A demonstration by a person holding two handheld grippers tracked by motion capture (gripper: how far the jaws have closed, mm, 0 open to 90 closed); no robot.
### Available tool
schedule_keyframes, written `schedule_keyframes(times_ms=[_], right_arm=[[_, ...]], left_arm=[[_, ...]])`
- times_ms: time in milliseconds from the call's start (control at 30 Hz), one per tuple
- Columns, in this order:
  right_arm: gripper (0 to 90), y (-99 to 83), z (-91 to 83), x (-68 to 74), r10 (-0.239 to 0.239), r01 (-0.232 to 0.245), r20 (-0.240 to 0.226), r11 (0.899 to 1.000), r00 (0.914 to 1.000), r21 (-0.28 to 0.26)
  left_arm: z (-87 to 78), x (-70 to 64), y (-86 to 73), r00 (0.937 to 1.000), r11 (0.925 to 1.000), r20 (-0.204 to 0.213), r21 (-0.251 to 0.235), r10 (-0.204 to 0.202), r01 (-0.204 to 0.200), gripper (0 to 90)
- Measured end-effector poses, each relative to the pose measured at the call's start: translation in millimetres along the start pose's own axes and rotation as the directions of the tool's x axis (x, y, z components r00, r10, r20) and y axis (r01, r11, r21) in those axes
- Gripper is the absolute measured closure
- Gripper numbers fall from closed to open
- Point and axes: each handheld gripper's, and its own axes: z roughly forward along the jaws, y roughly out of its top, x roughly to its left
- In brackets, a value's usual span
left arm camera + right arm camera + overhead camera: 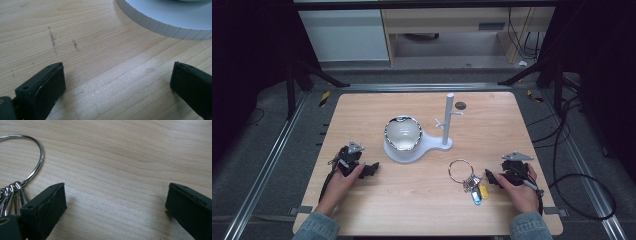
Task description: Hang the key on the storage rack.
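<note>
Approaching the key ring, which lies flat on the counter at 5 o'clock from the white stand, slide the wide-spread right claw (left claw likewise wide, idle) squarely across the wire before closing.

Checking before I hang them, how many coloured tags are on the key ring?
2: a blue tag and a yellow tag, side by side below the key ring; others may hide among the keys.

On the counter, the bowl sits on the stand's base, the post rising to its right. The key ring lies nearer, right of centre, just left of the right tongs.
</note>
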Motion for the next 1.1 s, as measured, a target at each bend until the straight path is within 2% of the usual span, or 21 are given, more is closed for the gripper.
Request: schedule_keyframes(times_ms=[167, 267, 300, 367, 400, 567, 633, 667, 767, 800, 1000, 1100], right_arm=[[9.0, 0.0, -0.6, -1.1, -0.006, 0.006, -0.001, 1.0, 1.0, -0.014], [16.6, 0.4, -1.2, -1.5, -0.011, 0.011, -0.003, 1.0, 0.9999, -0.025], [22.9, 0.6, -2.5, -1.3, -0.014, 0.013, -0.004, 0.999, 0.9999, -0.03], [24.1, 1.0, -4.9, 0.1, -0.02, 0.019, -0.014, 0.999, 0.9997, -0.036], [30.0, 1.8, -8.0, 2.2, -0.033, 0.031, -0.019, 0.998, 0.9993, -0.052], [36.8, 3.1, -15.5, 6.9, -0.052, 0.05, -0.027, 0.996, 0.9983, -0.079], [41.1, 3.6, -19.3, 9.9, -0.071, 0.068, -0.025, 0.993, 0.9972, -0.094], [46.7, 4.7, -22.9, 12.3, -0.086, 0.082, -0.033, 0.99, 0.9957, -0.114], [51.4, 5.7, -25.2, 13.0, -0.094, 0.088, -0.043, 0.988, 0.9947, -0.127], [58.9, 5.8, -28.8, 13.8, -0.098, 0.089, -0.057, 0.986, 0.9936, -0.141], [70.9, 5.3, -36.6, 17.8, -0.136, 0.121, -0.089, 0.98, 0.9867, -0.16], [73.1, 5.4, -36.9, 19.0, -0.143, 0.126, -0.097, 0.979, 0.985, -0.161]], left_arm=[[-0.3, -0.2, -0.3, 1.0, 1.0, 0.001, -0.001, 0.0, 0.0, 0.0], [-0.2, -0.1, -0.3, 1.0, 1.0, 0.001, 0.0, 0.001, -0.001, 0.0], [-0.3, -0.1, -0.2, 1.0, 1.0, 0.001, 0.0, 0.001, -0.001, 0.0], [-0.3, -0.1, -0.3, 1.0, 1.0, 0.001, 0.0, 0.001, -0.001, 0.0], [-0.3, -0.1, -0.3, 1.0, 1.0, 0.001, 0.0, 0.001, -0.001, 0.0], [-0.3, -0.1, -0.3, 1.0, 1.0, 0.001, 0.0, 0.001, -0.001, 0.0], [-0.3, -0.1, -0.3, 1.0, 1.0, 0.001, 0.0, 0.001, -0.001, 0.0], [-0.3, -0.1, -0.3, 1.0, 1.0, 0.001, 0.0, 0.001, -0.001, 0.0], [-0.3, -0.1, -0.3, 1.0, 1.0, 0.001, 0.0, 0.001, -0.001, 0.0], [-0.2, -0.1, -0.3, 1.0, 1.0, 0.001, 0.0, 0.0, 0.0, 0.0], [-0.4, -0.3, -0.3, 1.0, 1.0, 0.0, 0.001, 0.0, 0.0, 0.0], [-0.3, -0.2, -0.3, 1.0, 1.0, 0.0, 0.0, 0.0, 0.0, 0.0]])
